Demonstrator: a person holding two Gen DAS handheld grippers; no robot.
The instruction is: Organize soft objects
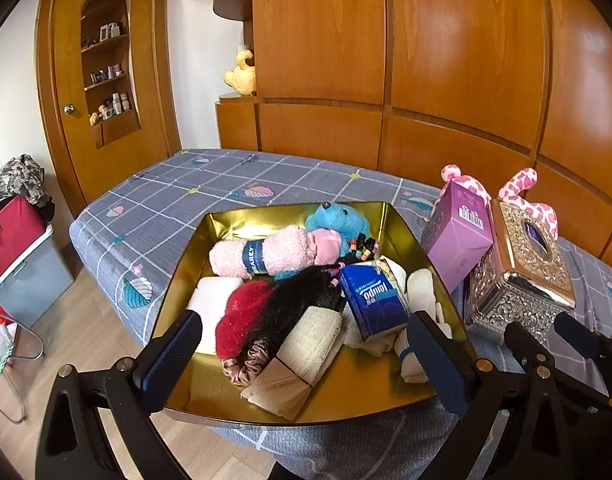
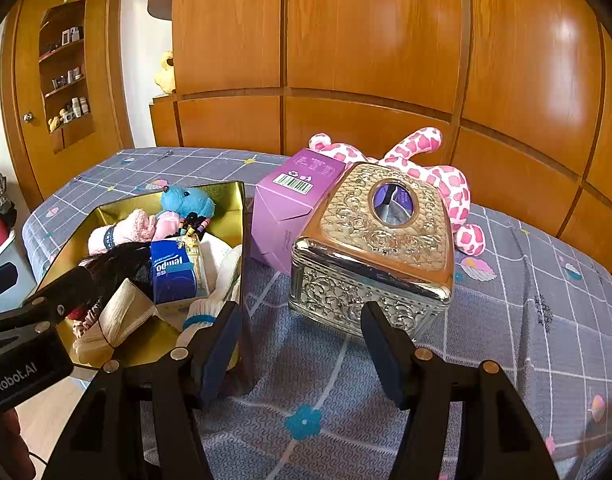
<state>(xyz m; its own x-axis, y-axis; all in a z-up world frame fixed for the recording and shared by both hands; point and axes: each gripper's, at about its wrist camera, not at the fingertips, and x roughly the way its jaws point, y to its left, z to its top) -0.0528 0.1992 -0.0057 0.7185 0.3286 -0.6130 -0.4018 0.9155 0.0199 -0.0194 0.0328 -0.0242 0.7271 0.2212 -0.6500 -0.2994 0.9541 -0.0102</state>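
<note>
Where wooden panelling (image 2: 370, 40) backs it, grey checked bedspread (image 2: 506, 300) lies.

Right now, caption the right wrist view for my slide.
Open right gripper faces a silver tissue box beside a gold tray of soft items.

gold tin (image 1: 402, 224), blue plush (image 1: 338, 218), pink-spotted plush (image 2: 446, 176), grey checked bedspread (image 2: 526, 280)

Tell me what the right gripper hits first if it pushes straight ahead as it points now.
Probably the ornate metal tissue box: it sits straight ahead of the open right gripper, on the bedspread. Depth is unclear.
</note>
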